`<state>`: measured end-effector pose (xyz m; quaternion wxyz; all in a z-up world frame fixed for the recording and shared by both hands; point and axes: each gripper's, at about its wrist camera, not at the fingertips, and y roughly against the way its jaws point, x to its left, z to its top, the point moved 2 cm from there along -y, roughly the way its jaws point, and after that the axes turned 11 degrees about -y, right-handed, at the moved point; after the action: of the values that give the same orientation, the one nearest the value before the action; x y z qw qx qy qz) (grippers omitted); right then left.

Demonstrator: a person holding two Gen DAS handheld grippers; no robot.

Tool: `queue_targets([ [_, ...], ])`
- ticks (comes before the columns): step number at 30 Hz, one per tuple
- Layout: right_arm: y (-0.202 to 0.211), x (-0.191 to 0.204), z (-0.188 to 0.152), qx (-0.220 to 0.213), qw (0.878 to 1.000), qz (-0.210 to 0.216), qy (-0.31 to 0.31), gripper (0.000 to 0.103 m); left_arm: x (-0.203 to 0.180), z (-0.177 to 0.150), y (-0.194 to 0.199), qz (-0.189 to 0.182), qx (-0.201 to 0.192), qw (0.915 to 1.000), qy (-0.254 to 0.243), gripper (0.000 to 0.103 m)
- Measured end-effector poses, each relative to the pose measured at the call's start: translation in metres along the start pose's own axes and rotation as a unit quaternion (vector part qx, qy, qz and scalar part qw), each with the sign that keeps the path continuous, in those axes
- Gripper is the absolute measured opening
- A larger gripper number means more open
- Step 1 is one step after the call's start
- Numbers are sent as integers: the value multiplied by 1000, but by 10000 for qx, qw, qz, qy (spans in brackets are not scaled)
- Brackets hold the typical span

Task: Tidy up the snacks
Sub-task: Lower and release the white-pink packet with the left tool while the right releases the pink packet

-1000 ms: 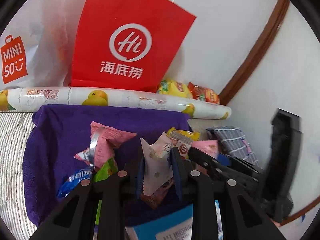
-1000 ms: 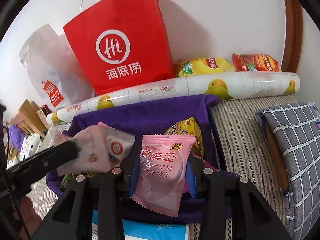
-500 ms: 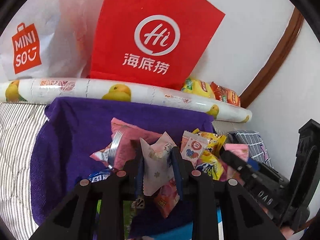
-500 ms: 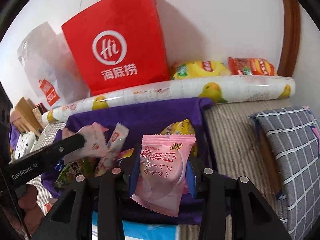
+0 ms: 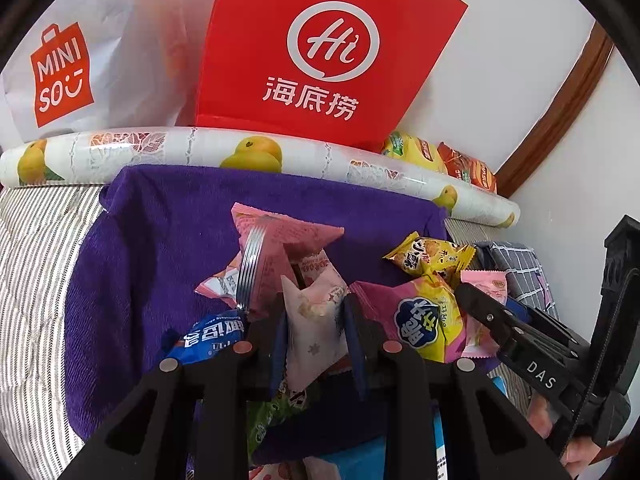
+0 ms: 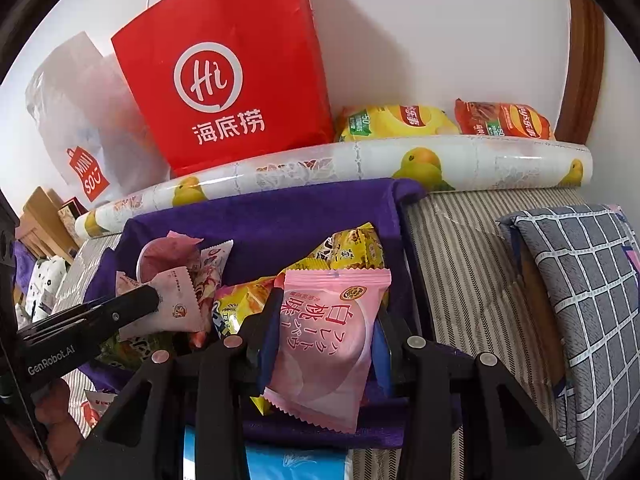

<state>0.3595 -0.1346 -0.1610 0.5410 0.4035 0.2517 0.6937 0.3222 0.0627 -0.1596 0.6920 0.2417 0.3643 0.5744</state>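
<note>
Two handheld grippers hover over a pile of snack packets heaped on a purple plush towel [image 5: 168,248], which is spread over a striped bed cover [image 6: 460,240].

The left gripper [image 5: 316,320] has its black fingers pinched narrowly on a small pale pink sachet with a star print [image 5: 312,324], held upright above the pile. Just behind this sachet, a larger pink crinkled wrapper [image 5: 280,236] stands with a silvery ribbed strip [image 5: 250,268] across it. To the left lies a blue foil packet with white lettering [image 5: 212,332]; to the right lie a pink and yellow snack bag with a blue logo [image 5: 420,324] and a yellow biscuit packet [image 5: 432,258].

The right gripper [image 6: 326,324] clamps a flat pink peach-flavour packet with red lettering [image 6: 328,340] between its blue-padded fingers, the packet hanging upright over the near edge of the towel. More yellow wrappers [image 6: 352,250] sit directly behind it.

Behind the towel a long roll of white plastic printed with yellow fruit [image 6: 360,168] lies across the bed. A red paper carrier bag with a white circular logo [image 6: 224,80] stands against the white wall beside a translucent white plastic bag with a red label [image 5: 80,60]. A yellow crisp bag [image 6: 392,122] and a red crisp bag [image 6: 504,120] rest behind the roll. A grey checked pillow [image 6: 580,280] lies at the far right.
</note>
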Motion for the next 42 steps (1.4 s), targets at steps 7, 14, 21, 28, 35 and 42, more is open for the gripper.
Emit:
queue_targets([
  [7,-2,-3,1,70,9999,74,-50,41,2,1,5,-8,-113,9999,22,26],
  [14,-4,-5,2,189,9997,108,-63,44,8,3,14,-77,-257,9996,81,28],
  [21,-2,-7,4,204,9996,146,-125,55,13,5,17,-79,-255,9995,157,42],
  [28,4,-10,8,72,9993,218,-293,61,25,7,28,-138,-361,9988,303,52],
  [35,18,-4,11,-312,9986,400,-142,68,24,8,40,-166,-467,9985,250,55],
  [42,32,0,11,-583,9957,702,-164,69,31,-6,57,20,-492,9984,265,55],
])
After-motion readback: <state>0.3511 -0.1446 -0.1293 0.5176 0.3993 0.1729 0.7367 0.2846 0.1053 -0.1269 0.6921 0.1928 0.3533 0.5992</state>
